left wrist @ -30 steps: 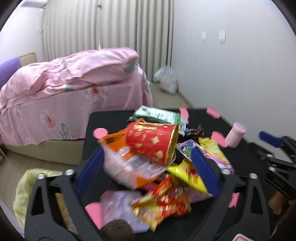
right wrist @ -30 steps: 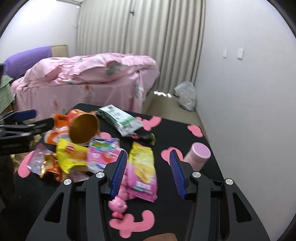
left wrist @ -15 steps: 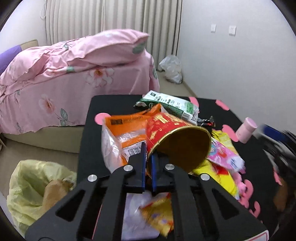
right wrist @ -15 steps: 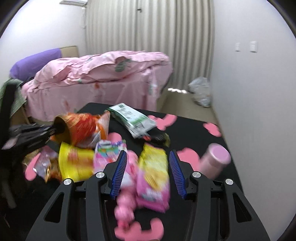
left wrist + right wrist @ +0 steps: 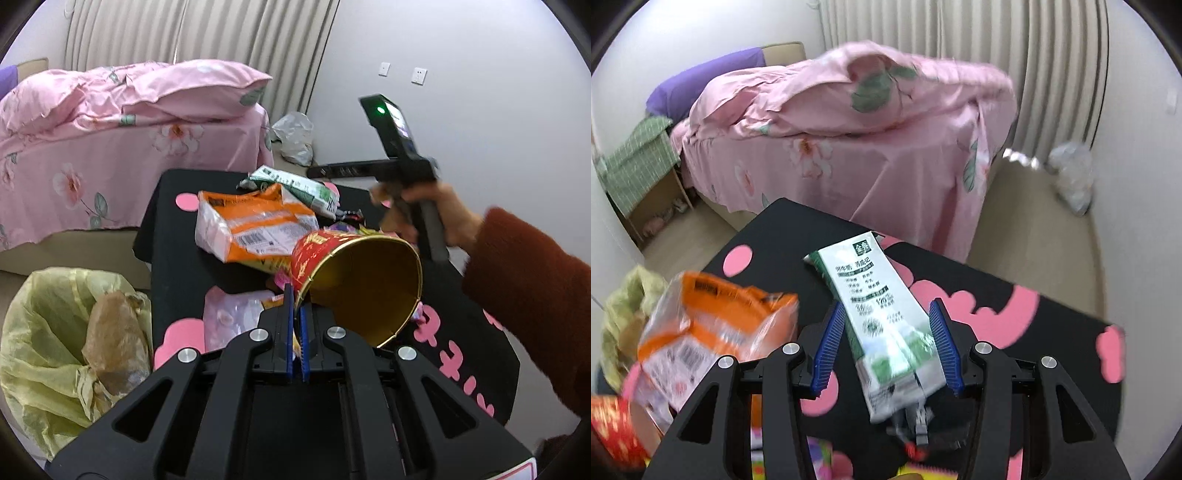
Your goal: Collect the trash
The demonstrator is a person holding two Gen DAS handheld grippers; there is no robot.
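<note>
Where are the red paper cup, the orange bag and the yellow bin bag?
red paper cup [image 5: 364, 291], left wrist view, gold inside wall
orange bag [image 5: 255, 229], left wrist view, label face
yellow bin bag [image 5: 44, 332], left wrist view, crumpled side

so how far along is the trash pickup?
Early. Done: only a brown wrapper lies in the yellow bag. In hand: left claw pinches the red cup by its rim; right claw is open around the green-white packet. Left: that packet, the orange bag, other wrappers on the table.
</note>
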